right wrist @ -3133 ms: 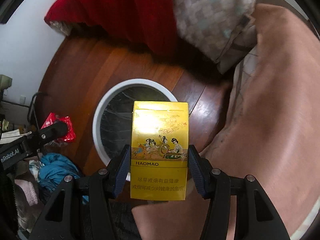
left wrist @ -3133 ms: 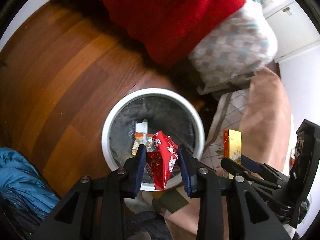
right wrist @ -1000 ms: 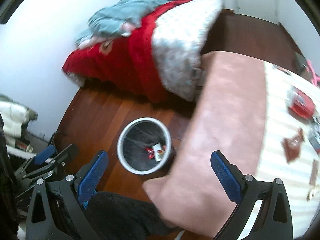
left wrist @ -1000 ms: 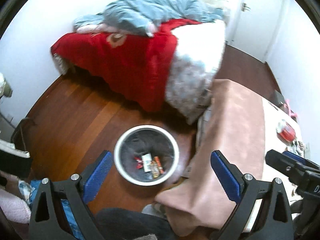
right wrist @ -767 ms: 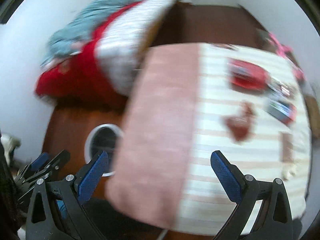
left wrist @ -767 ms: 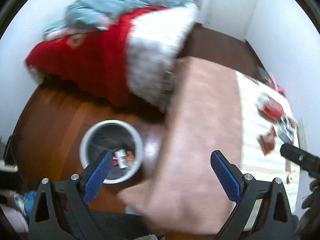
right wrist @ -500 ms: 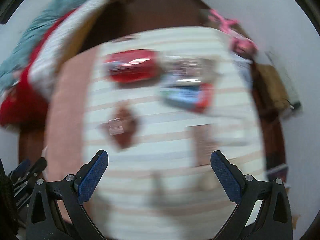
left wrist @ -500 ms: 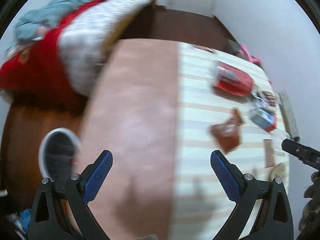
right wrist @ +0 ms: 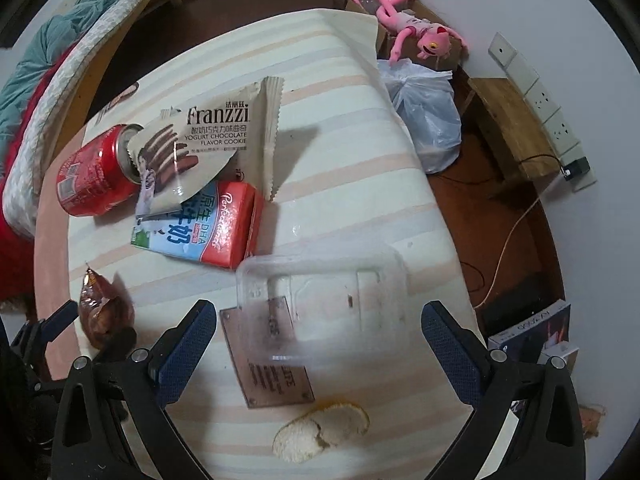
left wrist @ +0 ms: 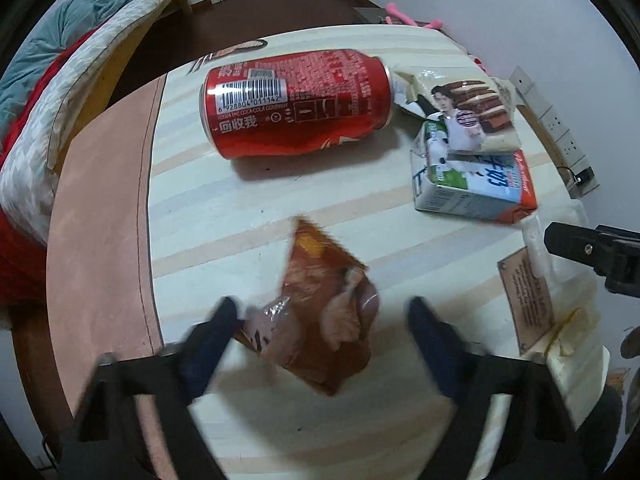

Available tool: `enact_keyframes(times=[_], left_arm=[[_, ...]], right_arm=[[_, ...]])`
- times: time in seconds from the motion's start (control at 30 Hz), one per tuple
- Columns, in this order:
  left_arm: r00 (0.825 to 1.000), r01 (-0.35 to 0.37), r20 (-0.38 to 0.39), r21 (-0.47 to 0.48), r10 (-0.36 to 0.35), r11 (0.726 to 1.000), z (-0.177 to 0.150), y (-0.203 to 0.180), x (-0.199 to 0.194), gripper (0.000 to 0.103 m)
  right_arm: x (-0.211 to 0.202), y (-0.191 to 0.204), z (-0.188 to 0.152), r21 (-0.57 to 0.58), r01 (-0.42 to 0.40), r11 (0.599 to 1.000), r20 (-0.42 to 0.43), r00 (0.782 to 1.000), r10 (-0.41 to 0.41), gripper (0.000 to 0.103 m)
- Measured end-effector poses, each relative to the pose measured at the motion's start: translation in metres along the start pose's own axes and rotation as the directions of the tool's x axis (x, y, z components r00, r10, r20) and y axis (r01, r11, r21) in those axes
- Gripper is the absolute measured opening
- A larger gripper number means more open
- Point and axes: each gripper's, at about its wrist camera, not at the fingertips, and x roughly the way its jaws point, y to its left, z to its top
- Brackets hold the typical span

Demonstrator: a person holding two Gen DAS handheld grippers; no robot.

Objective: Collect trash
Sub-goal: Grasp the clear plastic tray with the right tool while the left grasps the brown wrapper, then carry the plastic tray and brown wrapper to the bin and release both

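Observation:
Trash lies on a striped table [left wrist: 224,216]. My left gripper [left wrist: 320,332] is open, its blurred jaws on either side of a brown snack wrapper [left wrist: 316,320], which also shows in the right wrist view [right wrist: 102,314]. Beyond lie a red cola can [left wrist: 296,102] on its side, a cookie wrapper [left wrist: 464,112] and a milk carton [left wrist: 476,184]. My right gripper [right wrist: 316,344] is open and empty over a clear plastic tray [right wrist: 332,304], with a brown card [right wrist: 272,364] and a piece of peel [right wrist: 320,430] under it.
A bed with red and grey covers [left wrist: 36,92] stands at the left. A white plastic bag [right wrist: 424,120], a pink plush toy [right wrist: 408,28], a wooden stand [right wrist: 512,128], a power strip [right wrist: 548,112] and cables [right wrist: 508,240] lie on the floor at the right.
Both grippers let their trash go into the bin, swung right from it to the table, and came down close over the trash there. Both are open and empty.

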Motion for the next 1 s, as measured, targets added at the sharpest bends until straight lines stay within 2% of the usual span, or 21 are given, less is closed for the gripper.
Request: enact_keyframes(times=[0.03, 0.1, 0.17, 0.33, 0.43, 0.63, 0.9, 1.0], left_arm=[[1.0, -0.003, -0.004, -0.011, 0.003, 1.0, 0.0, 0.001, 0.002, 0.047], [1.0, 0.004, 0.008, -0.029, -0.003, 1.0, -0.004, 0.003, 0.003, 0.047], [1.0, -0.011, 0.023, -0.041, 0.012, 0.999, -0.008, 0.002, -0.001, 0.041], [0.999, -0.033, 0.039, -0.089, 0.037, 0.995, -0.017, 0.005, -0.008, 0.038], [0.997, -0.045, 0.059, -0.12, 0.052, 0.992, -0.026, 0.017, -0.018, 0.036], [0.991, -0.044, 0.116, -0.176, 0.065, 0.984, -0.044, 0.035, -0.052, 0.033], [0.979, -0.03, 0.188, -0.231, 0.075, 0.973, -0.061, 0.067, -0.097, 0.029], [0.969, -0.016, 0.233, -0.268, 0.081, 0.963, -0.071, 0.086, -0.125, 0.029]], right_arm=[[0.003, 0.0, 0.001, -0.005, 0.008, 1.0, -0.001, 1.0, -0.008, 0.103], [0.009, 0.001, 0.004, -0.011, 0.022, 1.0, -0.006, 1.0, -0.022, 0.103], [0.017, 0.001, 0.005, -0.01, 0.037, 0.999, -0.018, 0.999, -0.037, 0.103], [0.024, -0.003, 0.004, -0.005, 0.051, 0.999, -0.017, 0.999, -0.051, 0.103], [0.017, -0.002, 0.002, -0.007, 0.058, 0.998, 0.015, 0.998, -0.058, 0.092], [-0.005, 0.009, -0.009, -0.033, 0.048, 0.998, 0.066, 0.997, -0.046, 0.092], [-0.052, 0.049, -0.034, -0.102, -0.038, 0.994, 0.115, 0.992, 0.05, 0.092], [-0.073, 0.072, -0.045, -0.148, -0.062, 0.987, 0.134, 0.988, 0.082, 0.092]])
